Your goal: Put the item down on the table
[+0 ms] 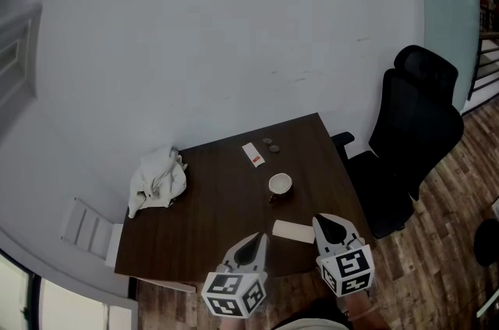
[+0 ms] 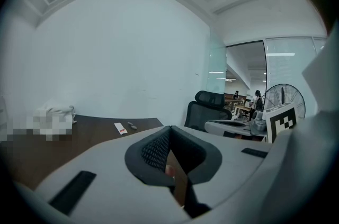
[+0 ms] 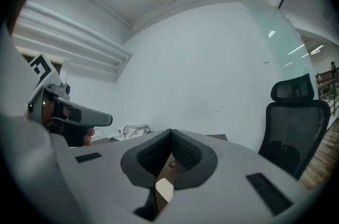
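**Asker:** Where is the item?

**Me:** The pale flat rectangular card (image 1: pixel 293 231) lies flat on the dark brown tabletop (image 1: pixel 218 215). It is on my side of the small white round cup (image 1: pixel 280 183), near it but not touching.

**Asker:** Do you have hold of it?

**Me:** No. My right tongs (image 1: pixel 321 221) are clenched on nothing, tips pressed together. They sit nearer to me than the cup and off to its right, with the tip just beside the card's right end. I cannot tell whether tip and card touch.

**Asker:** And the other one?

**Me:** My left tongs (image 1: pixel 260 240) are clenched as well and empty. They are on my side of the cup and a little to its left, with the tip over the tabletop. The card lies between my two tips.

**Asker:** What else is around the cup?

**Me:** Beyond the cup, toward the pale wall (image 1: pixel 195 32), a small white packet with a red mark (image 1: pixel 253 154) lies flat. Just past it are two small dark round things (image 1: pixel 270 142), too small for me to name. Well to the cup's left, at the tabletop's edge, there is a crumpled white cloth (image 1: pixel 158 180). To the cup's right, off the tabletop, a black high-backed office chair (image 1: pixel 413 135) stands on the wood-plank floor (image 1: pixel 444 235).

**Asker:** How does the cup stand?

**Me:** Upright, with its open mouth facing up.
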{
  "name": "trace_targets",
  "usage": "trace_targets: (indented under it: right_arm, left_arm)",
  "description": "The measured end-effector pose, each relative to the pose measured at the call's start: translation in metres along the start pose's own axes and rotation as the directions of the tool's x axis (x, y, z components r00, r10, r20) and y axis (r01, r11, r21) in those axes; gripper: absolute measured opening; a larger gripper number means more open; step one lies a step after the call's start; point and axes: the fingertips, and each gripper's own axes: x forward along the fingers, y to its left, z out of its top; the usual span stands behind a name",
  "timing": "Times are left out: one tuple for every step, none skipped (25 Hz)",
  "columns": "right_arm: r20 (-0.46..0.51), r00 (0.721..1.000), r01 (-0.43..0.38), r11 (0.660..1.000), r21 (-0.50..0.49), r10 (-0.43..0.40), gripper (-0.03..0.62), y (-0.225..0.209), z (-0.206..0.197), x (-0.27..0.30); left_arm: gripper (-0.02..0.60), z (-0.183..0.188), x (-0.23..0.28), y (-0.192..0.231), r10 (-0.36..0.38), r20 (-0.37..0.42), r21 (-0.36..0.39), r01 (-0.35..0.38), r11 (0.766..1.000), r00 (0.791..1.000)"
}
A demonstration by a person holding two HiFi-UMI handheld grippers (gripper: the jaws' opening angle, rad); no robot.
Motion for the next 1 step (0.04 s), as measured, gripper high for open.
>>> trace_targets:
  right_arm:
    - [0.0, 1.0, -0.001, 1.0, 0.002, 0.001, 0.008, -0.0026, -0.0007, 0.0011]
  left_arm:
    - [0.018, -0.0003, 0.0025, -0.001, -0.001, -0.001, 0.001, 0.001, 1.0, 1.0]
